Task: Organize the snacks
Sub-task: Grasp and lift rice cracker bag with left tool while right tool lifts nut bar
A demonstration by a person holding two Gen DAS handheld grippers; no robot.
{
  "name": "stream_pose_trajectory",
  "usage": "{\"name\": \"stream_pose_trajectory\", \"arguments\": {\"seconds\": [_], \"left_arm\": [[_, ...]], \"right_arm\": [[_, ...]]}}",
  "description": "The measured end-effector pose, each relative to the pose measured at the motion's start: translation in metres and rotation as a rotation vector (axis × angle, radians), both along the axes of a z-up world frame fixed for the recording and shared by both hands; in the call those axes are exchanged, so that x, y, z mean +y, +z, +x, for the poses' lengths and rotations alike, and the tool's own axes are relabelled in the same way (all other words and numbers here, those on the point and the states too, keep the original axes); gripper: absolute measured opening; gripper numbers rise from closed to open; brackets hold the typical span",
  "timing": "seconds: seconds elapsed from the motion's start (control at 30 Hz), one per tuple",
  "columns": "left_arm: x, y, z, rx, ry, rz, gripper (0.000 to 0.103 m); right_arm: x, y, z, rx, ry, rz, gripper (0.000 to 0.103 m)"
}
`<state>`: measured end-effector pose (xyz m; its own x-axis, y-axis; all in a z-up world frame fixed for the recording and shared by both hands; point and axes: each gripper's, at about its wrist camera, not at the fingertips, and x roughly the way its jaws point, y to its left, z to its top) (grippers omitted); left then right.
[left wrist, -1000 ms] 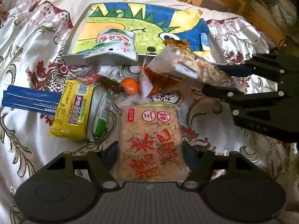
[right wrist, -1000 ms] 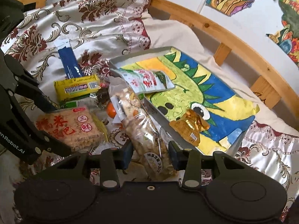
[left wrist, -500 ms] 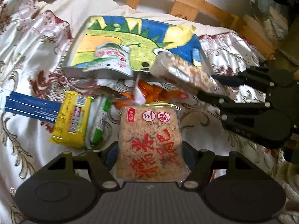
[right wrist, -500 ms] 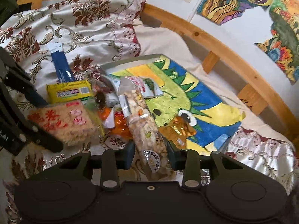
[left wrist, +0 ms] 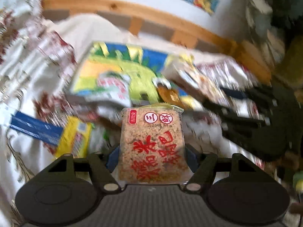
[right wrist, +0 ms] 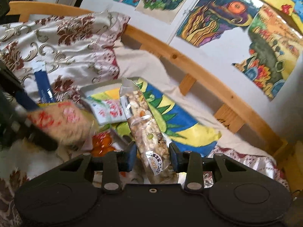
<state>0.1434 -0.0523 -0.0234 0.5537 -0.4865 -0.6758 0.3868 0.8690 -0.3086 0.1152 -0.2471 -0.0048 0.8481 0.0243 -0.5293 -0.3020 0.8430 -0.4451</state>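
My left gripper (left wrist: 151,157) is shut on a clear pack of brown rice crackers with red characters (left wrist: 152,143) and holds it above the bed. It shows blurred in the right wrist view (right wrist: 60,123). My right gripper (right wrist: 152,157) is shut on a long clear bag of mixed nuts (right wrist: 144,124), lifted and pointing toward the tray; the bag shows in the left wrist view (left wrist: 191,79). The tray with a dinosaur drawing (right wrist: 181,121) lies on the bed and holds a white and red pouch (right wrist: 109,111) and an amber packet (left wrist: 168,94).
On the floral bedspread (right wrist: 72,43) lie a blue flat pack (right wrist: 42,87), a yellow pack (left wrist: 75,138) and an orange snack bag (right wrist: 102,145). A wooden bed rail (right wrist: 208,75) runs behind the tray, with paintings (right wrist: 223,13) on the wall.
Both grippers have risen and tilted up with their packs; the nut bag has moved further over the tray. The left view is now motion-blurred.
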Motion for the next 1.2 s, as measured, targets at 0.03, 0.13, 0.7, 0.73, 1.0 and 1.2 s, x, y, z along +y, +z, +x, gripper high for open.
{"name": "stream_pose_trajectory", "arguments": {"seconds": [0.03,0.13,0.7,0.73,1.0,1.2], "left_arm": [[0.0,0.003,0.004,-0.027,0.021,0.004,0.074],[-0.004,0.014,0.021,-0.105,0.091,0.045,0.074],[-0.046,-0.002,0.122,-0.094,0.207,0.033,0.074],[-0.048,-0.004,0.124,-0.1,0.206,0.043,0.074],[-0.061,-0.017,0.14,-0.073,0.21,0.113,0.074],[-0.065,-0.026,0.147,-0.054,0.214,0.143,0.074]], "right_arm": [[0.0,0.001,0.001,-0.011,-0.006,0.0,0.039],[-0.002,0.001,0.008,-0.031,-0.033,-0.005,0.039],[-0.018,-0.027,0.07,0.005,-0.158,-0.007,0.039],[-0.019,-0.028,0.072,0.006,-0.161,-0.006,0.039],[-0.018,-0.042,0.095,0.024,-0.201,-0.011,0.039],[-0.019,-0.051,0.106,0.046,-0.219,-0.003,0.039]]}}
